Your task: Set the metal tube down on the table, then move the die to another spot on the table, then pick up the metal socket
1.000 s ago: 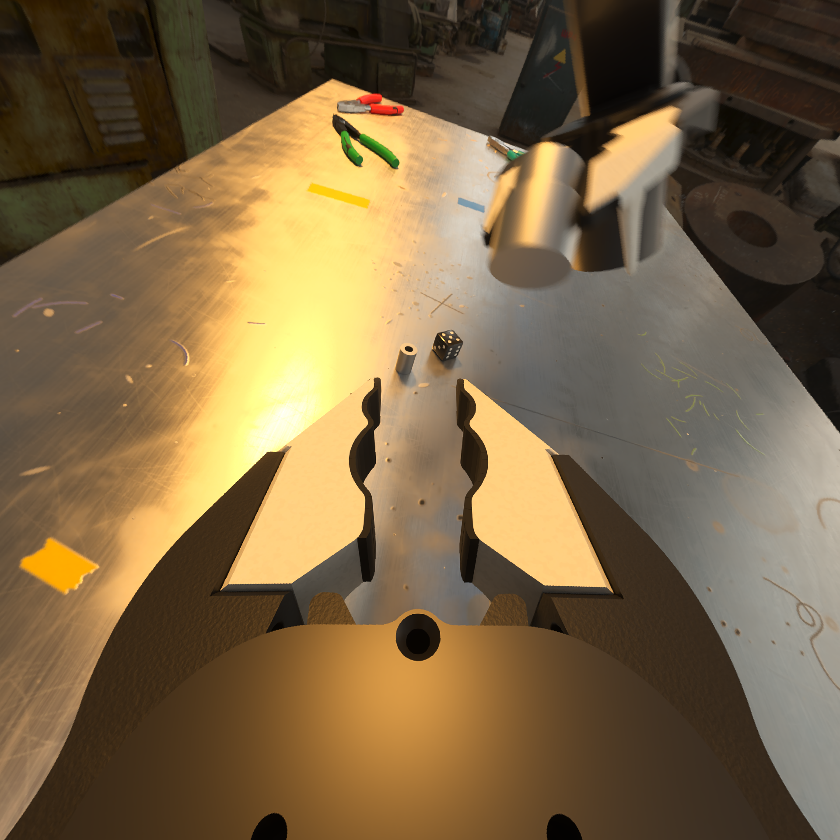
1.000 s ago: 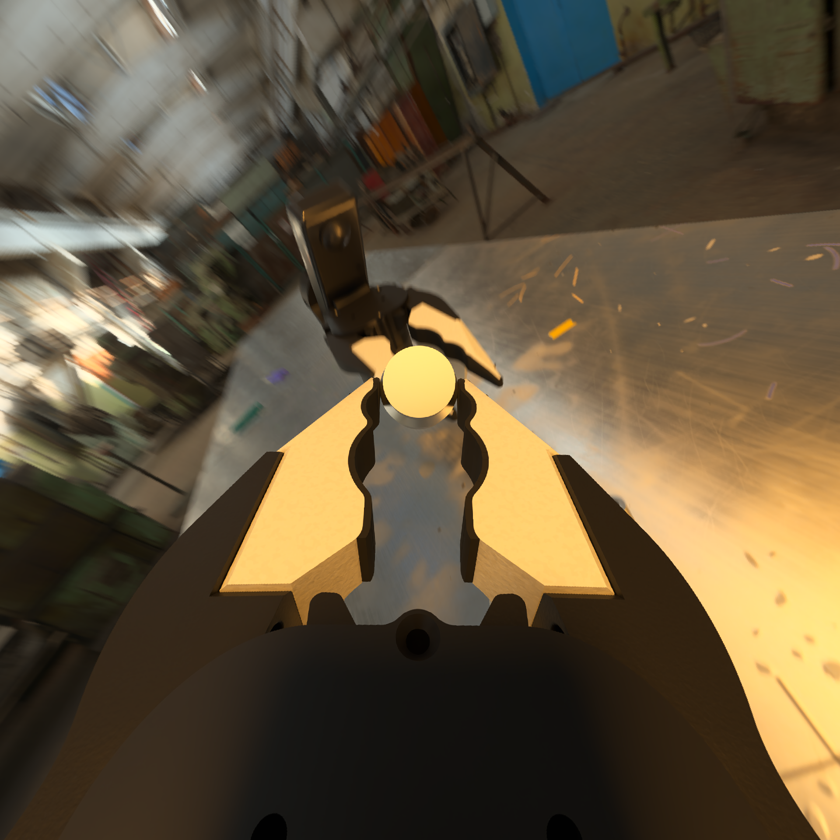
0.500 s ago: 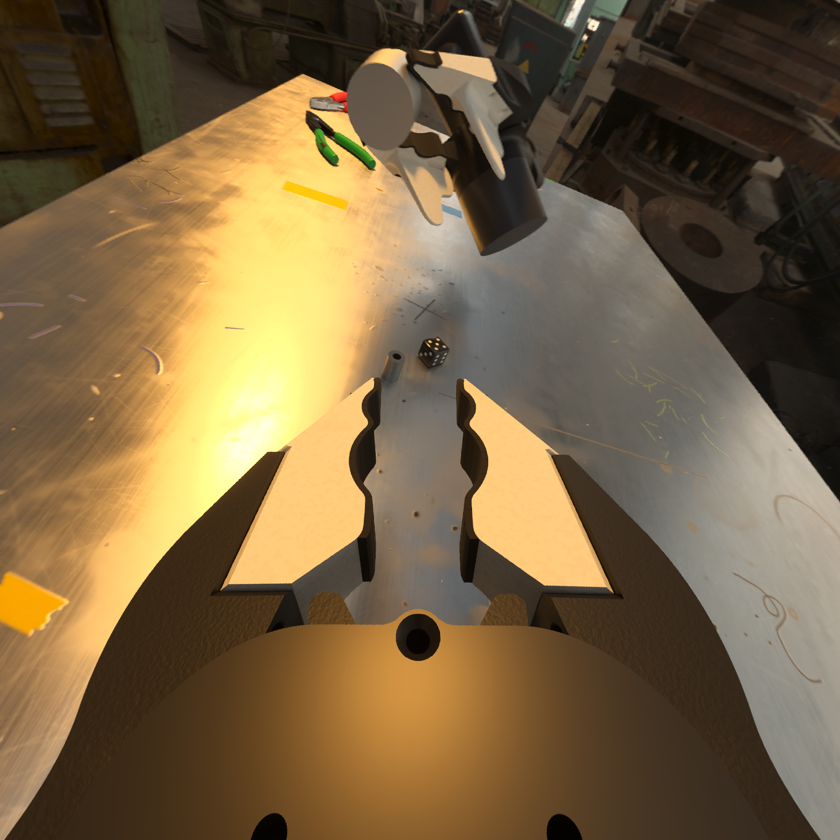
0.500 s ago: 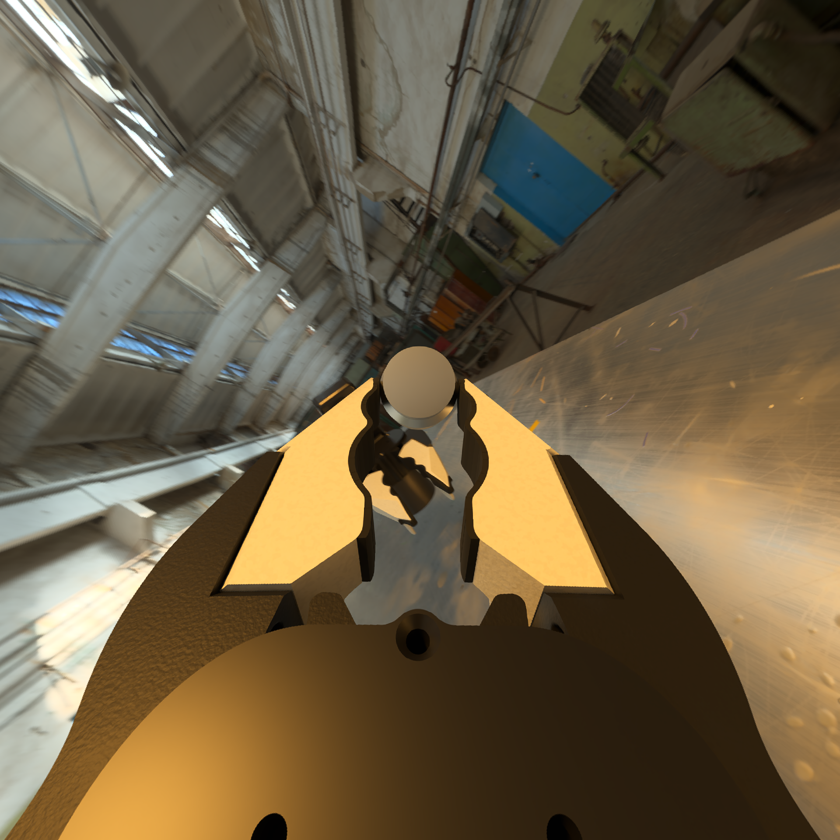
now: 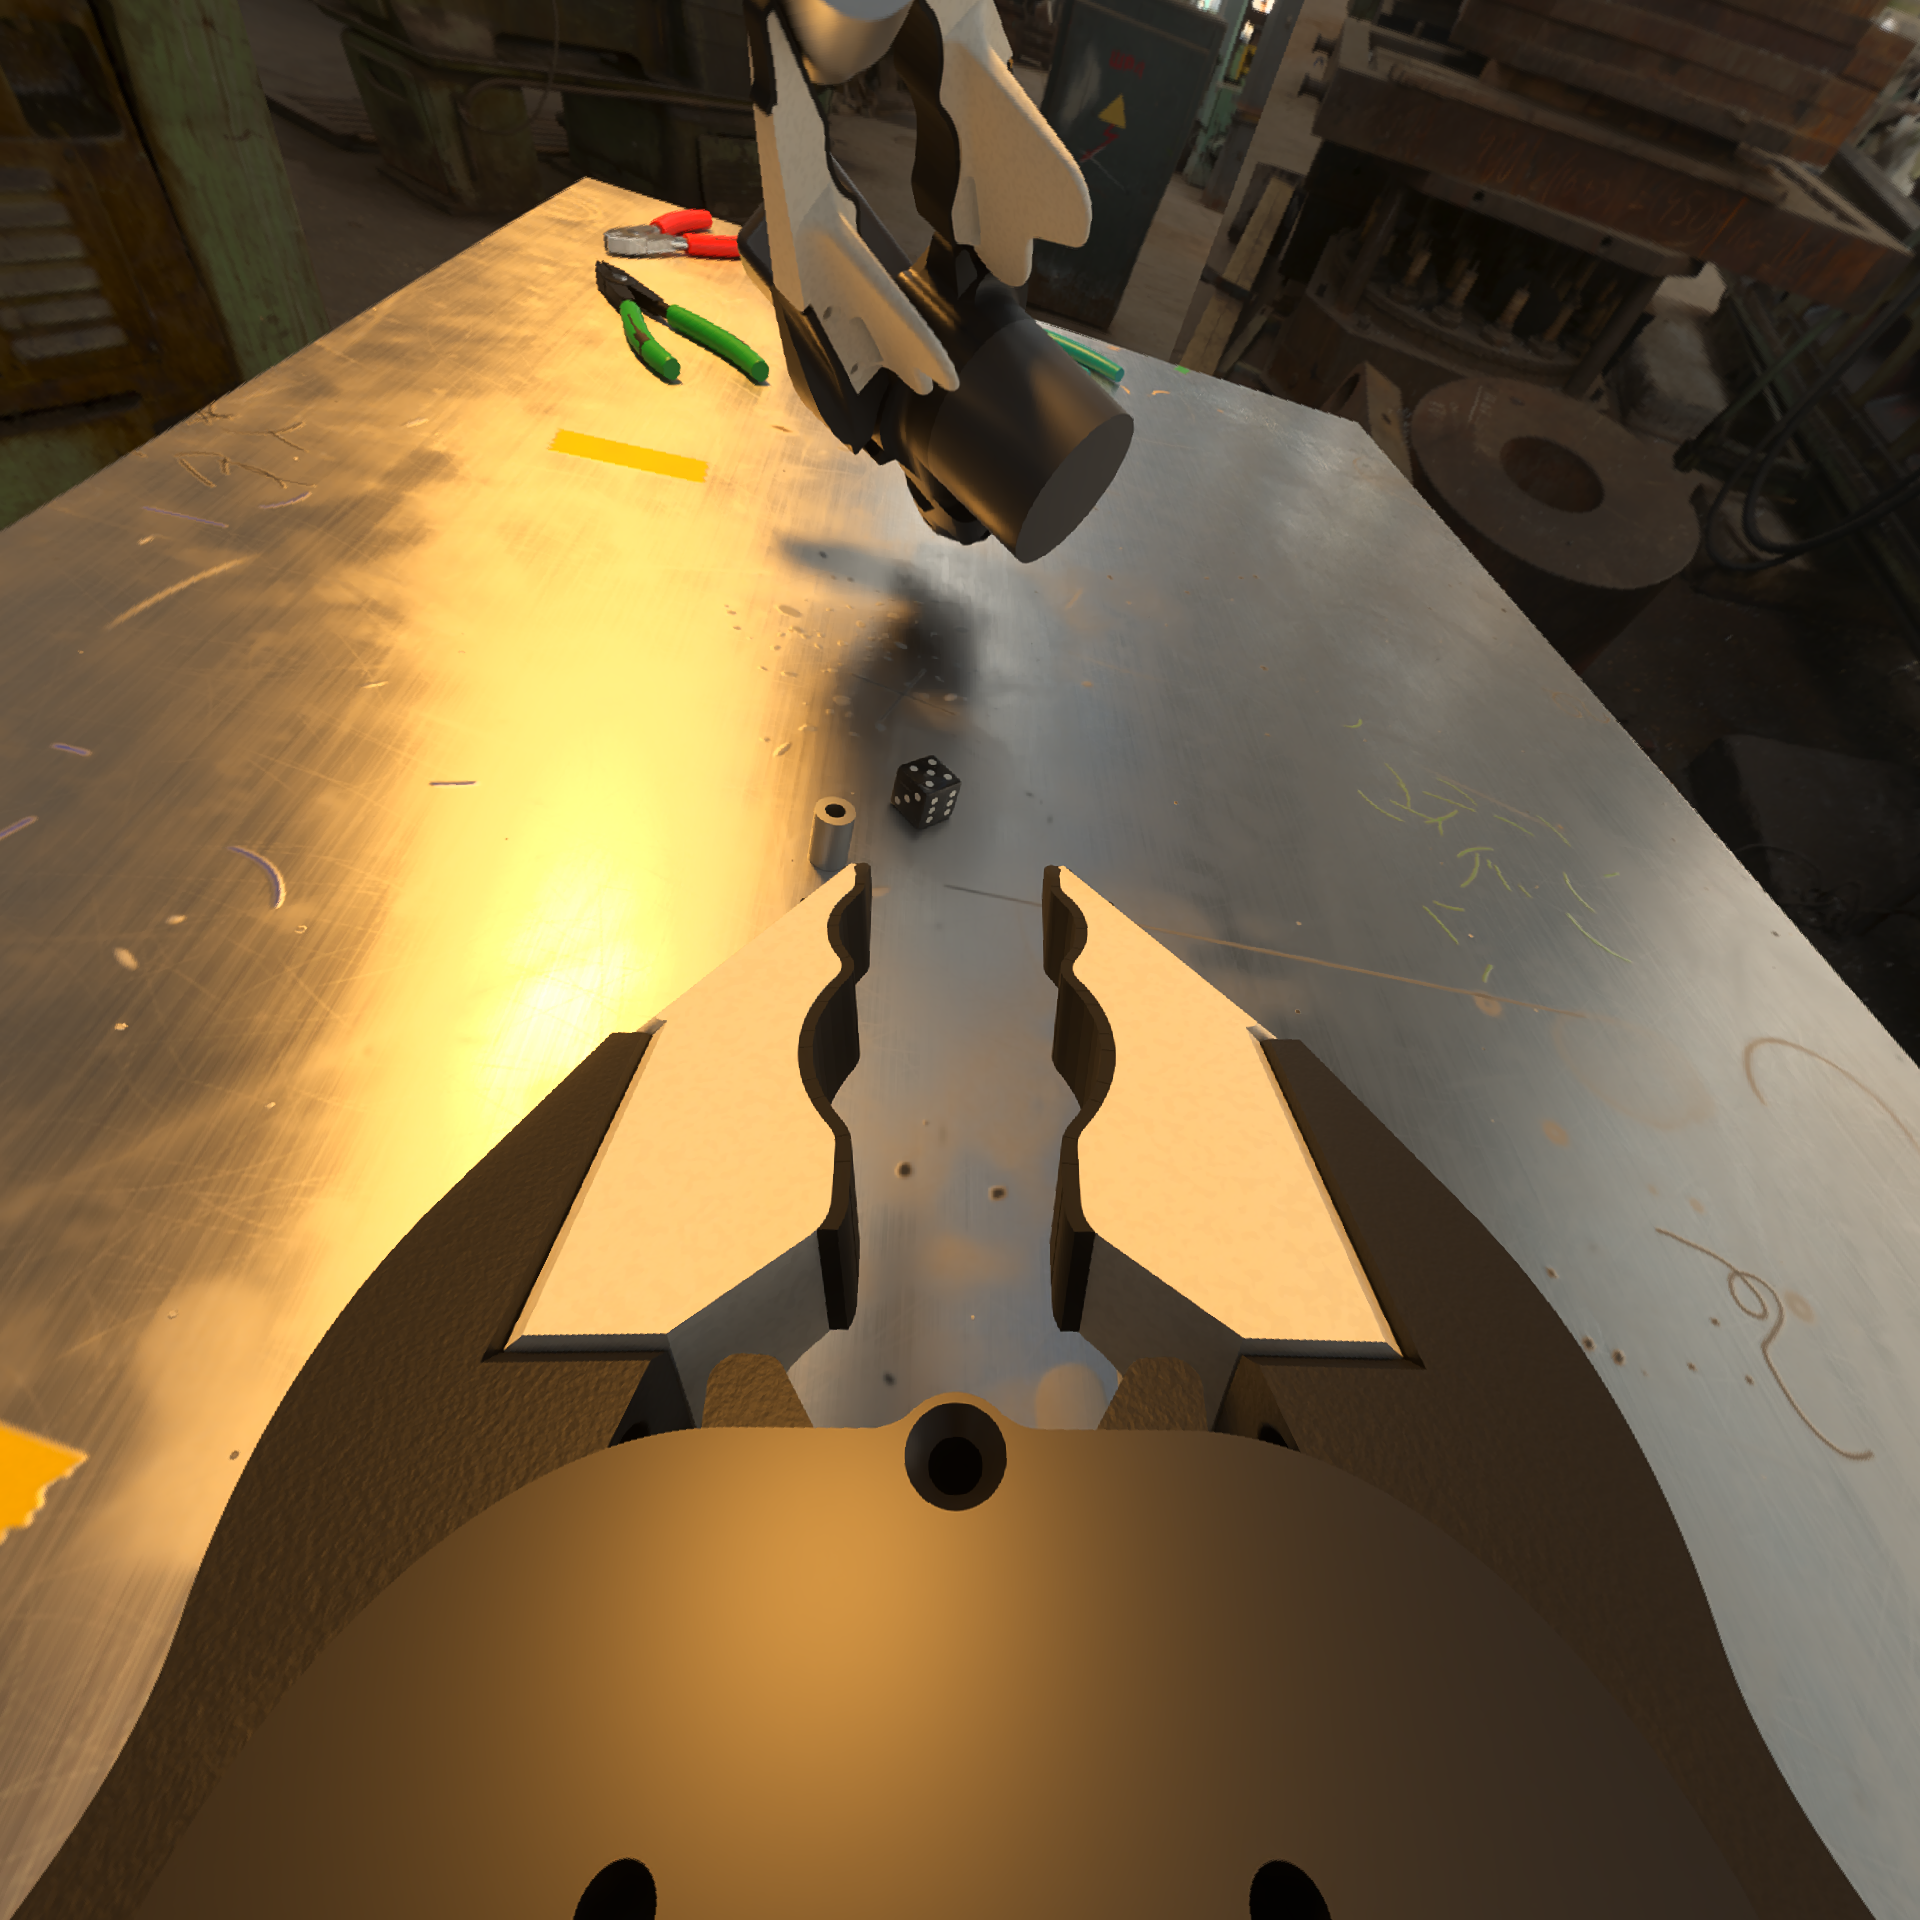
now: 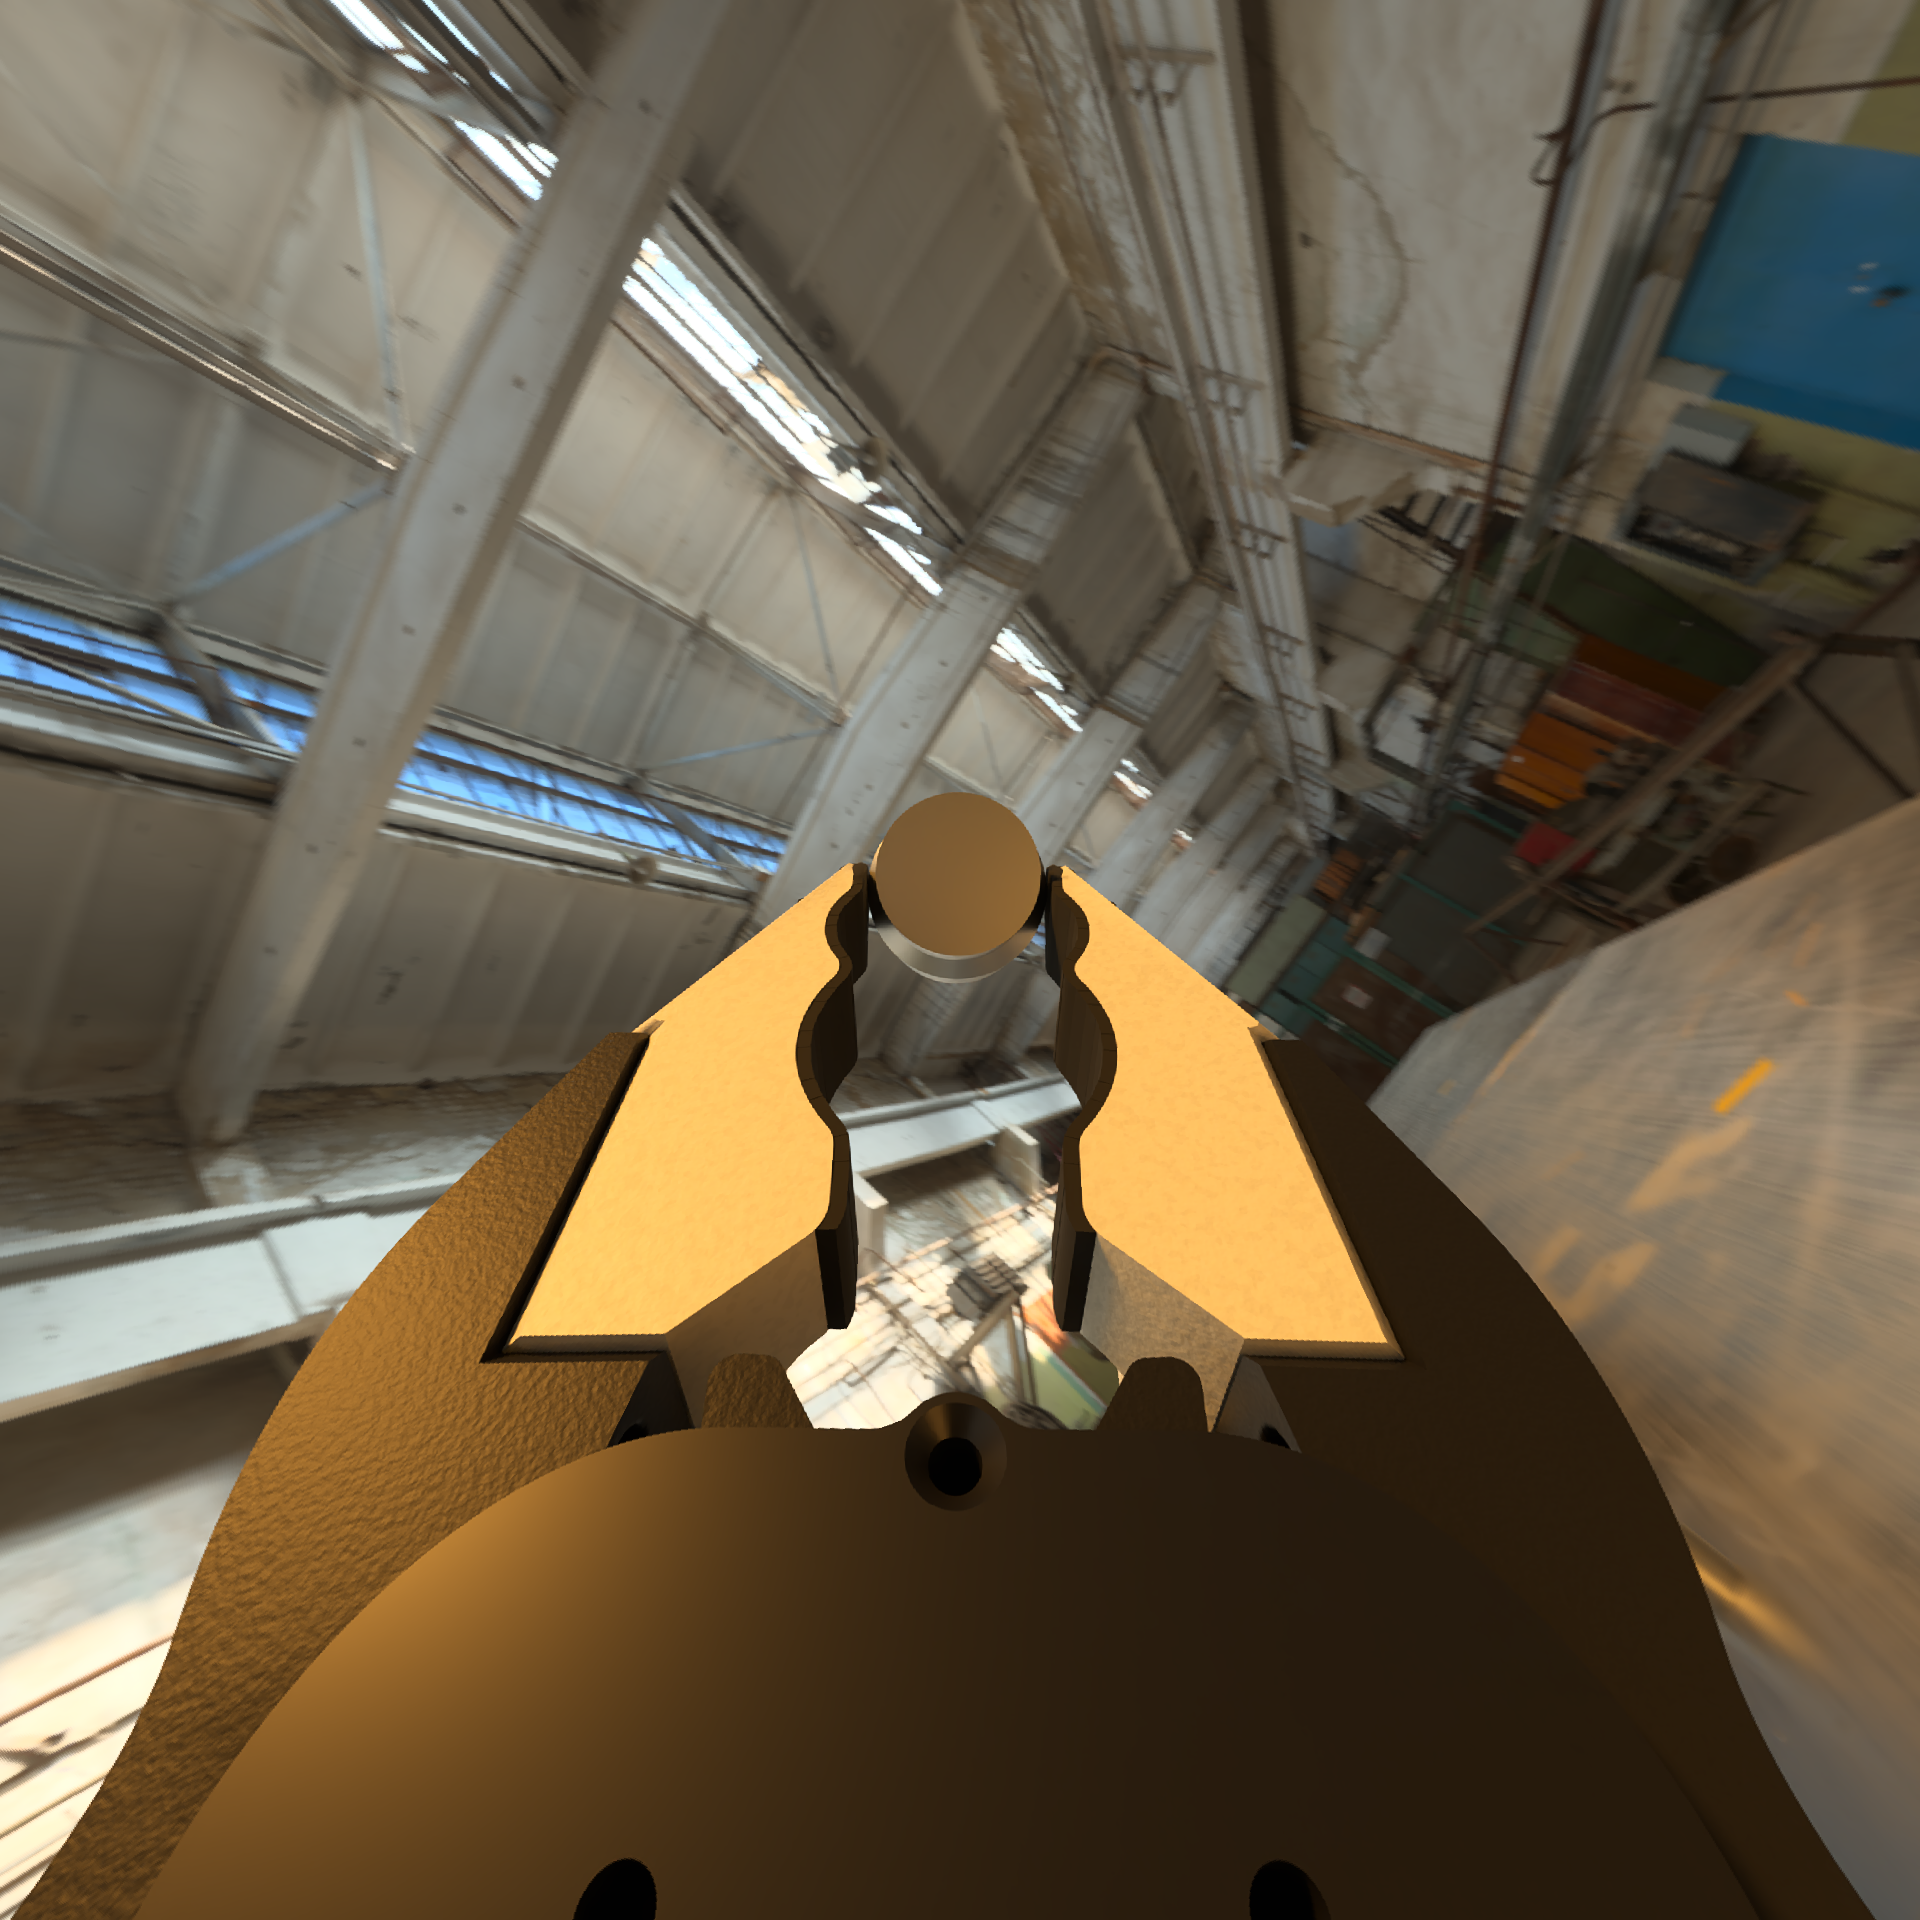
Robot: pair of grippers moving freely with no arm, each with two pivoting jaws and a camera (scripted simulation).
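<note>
My right gripper (image 6: 954, 883) is shut on the metal tube (image 6: 956, 878), whose round end face is toward the camera. It points up at the hall roof, high above the table. In the left wrist view its pale fingers (image 5: 821, 239) tilt upward above the far half of the table, and the tube's end (image 5: 842, 16) just shows at the top edge. My left gripper (image 5: 954, 878) is open and empty, low over the table. The small metal socket (image 5: 831, 831) stands upright just beyond its left fingertip. The black die (image 5: 926, 792) lies a little right of the socket.
Green-handled pliers (image 5: 686, 327) and red-handled pliers (image 5: 675, 234) lie at the far end of the metal table (image 5: 1455, 935). A yellow tape strip (image 5: 629, 455) is stuck nearby, another yellow patch (image 5: 31, 1475) at near left. The table edge (image 6: 1662, 1143) shows at right.
My right gripper has swung upward with the tube, from facing the left gripper and table to facing the roof. In the left wrist view it rose and tilted back. The left gripper barely moved.
</note>
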